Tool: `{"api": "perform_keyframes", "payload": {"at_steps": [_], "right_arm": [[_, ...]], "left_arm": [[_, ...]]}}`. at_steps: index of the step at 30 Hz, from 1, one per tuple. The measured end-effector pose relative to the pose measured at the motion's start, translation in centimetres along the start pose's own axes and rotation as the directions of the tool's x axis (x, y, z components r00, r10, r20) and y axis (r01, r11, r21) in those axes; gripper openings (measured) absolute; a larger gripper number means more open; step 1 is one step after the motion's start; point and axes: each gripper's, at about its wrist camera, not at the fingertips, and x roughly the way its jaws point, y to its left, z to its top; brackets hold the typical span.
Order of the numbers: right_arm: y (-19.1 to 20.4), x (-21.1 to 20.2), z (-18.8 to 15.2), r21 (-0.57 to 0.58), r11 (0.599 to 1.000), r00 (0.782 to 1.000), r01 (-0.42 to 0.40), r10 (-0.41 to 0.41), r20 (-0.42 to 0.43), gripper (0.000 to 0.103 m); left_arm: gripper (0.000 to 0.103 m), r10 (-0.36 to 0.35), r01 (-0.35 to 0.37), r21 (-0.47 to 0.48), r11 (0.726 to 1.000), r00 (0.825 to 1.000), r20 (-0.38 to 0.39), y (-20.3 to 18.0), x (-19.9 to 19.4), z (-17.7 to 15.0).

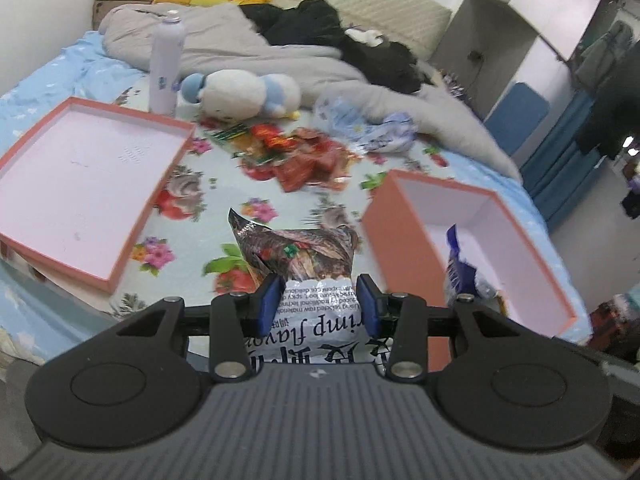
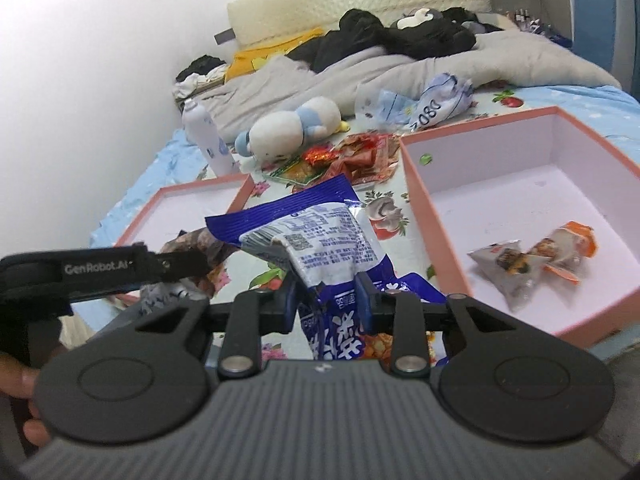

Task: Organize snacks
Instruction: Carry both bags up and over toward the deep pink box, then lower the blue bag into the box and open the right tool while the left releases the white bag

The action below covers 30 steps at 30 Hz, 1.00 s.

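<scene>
Both tools busy: left tool (image 1: 319,300) clamped on shrimp-flavour snack bag (image 1: 298,254), right tool (image 2: 326,300) clamped on blue snack packet (image 2: 320,236), above floral bed (image 1: 208,216) beside pink box (image 2: 532,208).

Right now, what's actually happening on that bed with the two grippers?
A person is sorting snacks with a gripper in each hand. The left gripper is clamped on a brown shrimp-flavour packet; the right gripper is clamped on a blue and white packet. Both packets are held up off the bed. The deep pink box holds two small wrapped snacks, the shallow lid nothing visible. A pile of red wrappers still waits on the floral sheet.
</scene>
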Motion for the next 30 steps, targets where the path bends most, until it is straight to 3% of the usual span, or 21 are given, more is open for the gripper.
{"api": "perform_keyframes", "payload": {"at_steps": [8, 15, 21, 30], "right_arm": [[-2.5, -4.2, -0.2, 0.031, 0.998, 0.998, 0.058, -0.059, 0.021, 0.033], [-5.5, -5.5, -0.5, 0.079, 0.991, 0.994, 0.105, -0.105, 0.005, 0.033], [-8.8, -4.9, 0.9, 0.136, 0.982, 0.991, 0.130, -0.133, 0.009, 0.033], [-14.1, -1.8, 4.0, 0.181, 0.972, 0.988, 0.149, -0.153, 0.003, 0.033]], "left_arm": [[0.047, -0.072, 0.072, 0.031, 0.997, 0.997, 0.003, -4.6, -2.0, -0.6], [0.047, -0.140, 0.142, 0.048, 0.989, 0.989, -0.045, -8.6, -0.8, -0.9], [0.047, -0.167, 0.173, 0.064, 0.983, 0.982, -0.089, -12.1, 2.2, 0.0], [0.047, -0.161, 0.176, 0.094, 0.980, 0.976, -0.148, -16.3, 10.0, 3.2]]}}
